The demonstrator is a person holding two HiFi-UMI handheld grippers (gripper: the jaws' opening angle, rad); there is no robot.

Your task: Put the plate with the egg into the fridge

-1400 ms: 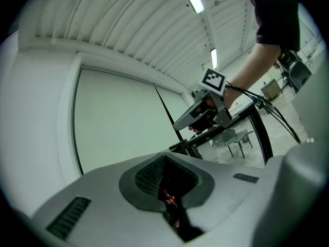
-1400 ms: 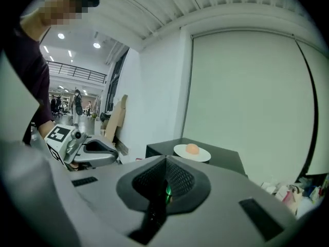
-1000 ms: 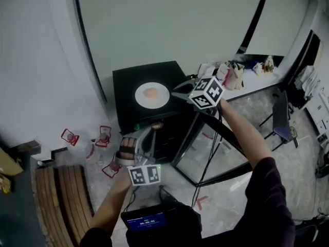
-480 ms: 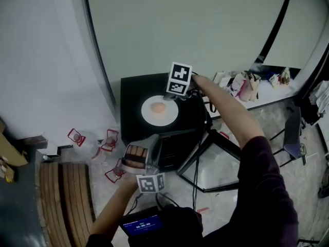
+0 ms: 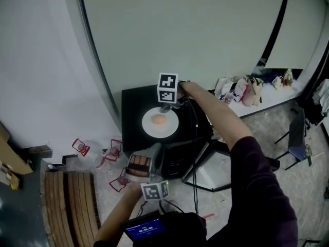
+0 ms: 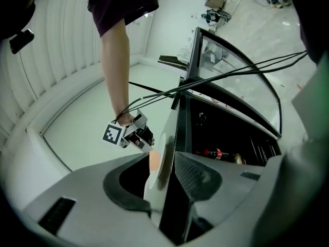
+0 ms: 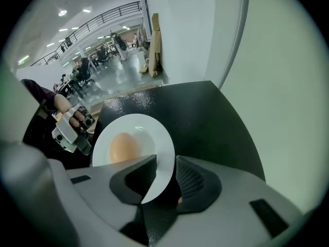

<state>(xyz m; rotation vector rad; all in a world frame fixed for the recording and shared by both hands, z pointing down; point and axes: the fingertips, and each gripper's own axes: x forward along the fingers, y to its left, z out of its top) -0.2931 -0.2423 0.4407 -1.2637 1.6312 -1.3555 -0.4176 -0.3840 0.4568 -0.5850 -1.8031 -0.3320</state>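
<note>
A black fridge [image 5: 136,107] stands by the pale wall, its glass door [image 5: 218,163] swung open; on its top lies a white plate [image 5: 169,126] bearing an egg [image 5: 160,120]; the right gripper [image 5: 167,106] reaches down at the plate's far rim, jaws just now opening, though whether the rim lies between them is unclear; the left gripper [image 5: 153,157] hovers low before the fridge's front, jaws likewise just opening; red wire frames [image 5: 81,147] sit on the floor near a slatted wooden bench [image 5: 69,205].
</note>
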